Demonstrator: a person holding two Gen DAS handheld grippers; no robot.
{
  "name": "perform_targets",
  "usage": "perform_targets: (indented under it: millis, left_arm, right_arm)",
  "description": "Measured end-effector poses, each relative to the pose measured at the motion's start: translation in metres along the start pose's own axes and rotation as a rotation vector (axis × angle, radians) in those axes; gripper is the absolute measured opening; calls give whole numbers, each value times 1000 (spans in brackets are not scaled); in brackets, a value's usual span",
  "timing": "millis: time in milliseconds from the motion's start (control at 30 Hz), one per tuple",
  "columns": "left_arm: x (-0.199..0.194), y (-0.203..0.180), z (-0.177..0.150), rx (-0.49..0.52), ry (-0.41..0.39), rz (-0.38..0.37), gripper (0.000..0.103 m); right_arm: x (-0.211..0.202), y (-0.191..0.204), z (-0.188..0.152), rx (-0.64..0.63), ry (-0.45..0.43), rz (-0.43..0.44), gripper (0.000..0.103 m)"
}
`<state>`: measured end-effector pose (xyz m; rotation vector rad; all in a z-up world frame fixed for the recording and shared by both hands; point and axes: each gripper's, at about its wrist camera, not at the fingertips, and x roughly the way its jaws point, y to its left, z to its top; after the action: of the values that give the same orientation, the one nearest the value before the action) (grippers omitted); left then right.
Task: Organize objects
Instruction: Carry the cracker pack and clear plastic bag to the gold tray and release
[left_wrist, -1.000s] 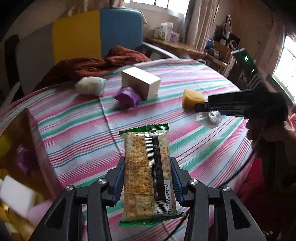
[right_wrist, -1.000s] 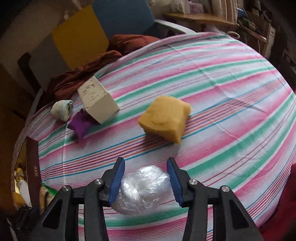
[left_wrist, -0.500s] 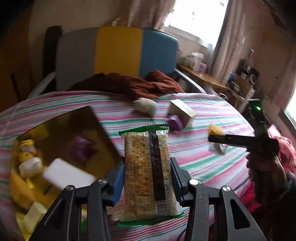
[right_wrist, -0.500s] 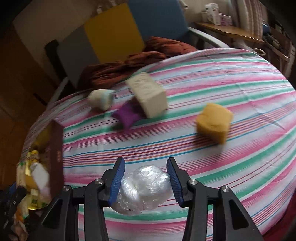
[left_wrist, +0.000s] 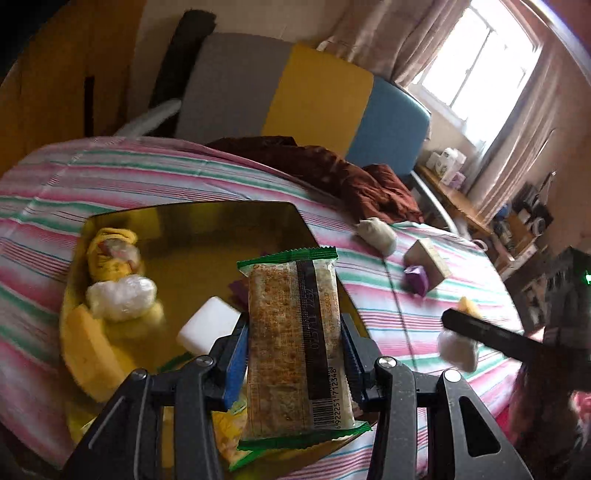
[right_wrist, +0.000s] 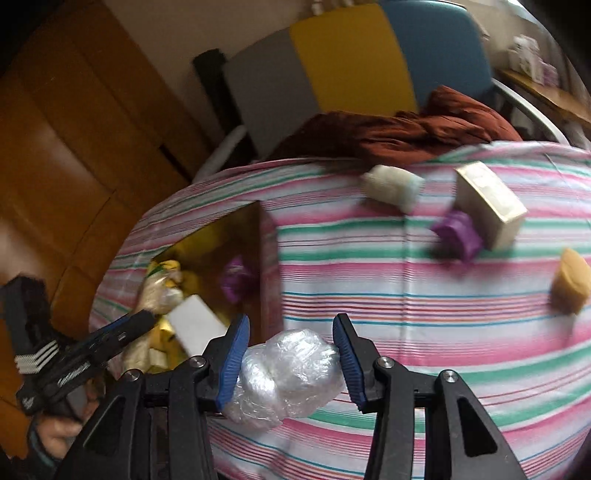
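Holding two items over the striped counter

We grip a cracker pack upright in our left claw above the gold box; our right claw is clamped on a plastic-wrap ball, just right of that box.

- One cracker packet sat between the left jaws.
- Two clear plastic wads: one between the right jaws, one in the gold box.
- Two purple pieces: one beyond the right jaws, one boxed.
- Two yellow sponges.
- One white block.
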<state>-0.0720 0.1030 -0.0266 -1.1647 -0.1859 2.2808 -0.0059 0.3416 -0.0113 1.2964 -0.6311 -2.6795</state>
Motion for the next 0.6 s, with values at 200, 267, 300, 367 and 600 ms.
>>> perform_targets:
  millis: [200,267,300,367,600]
  left_arm:
    - [15,5,4,-69,18,-64,65]
    - [15,5,2,-70,22,-57,65]
    - [14,7,0,-69,22,-44,65]
    - [11,14,-3,-82,23,-29,65]
    - [-16,45,-8,-134,-21,44,67]
  right_arm:
    - [8,22,3,-29,15,8,47]
    - [13,27,4,-33,24,9,47]
    - [16,29,4,-36,30,11,47]
    - [23,35,4,-41,43,19,47]
    - [39,60,1,-62,82,82,49]
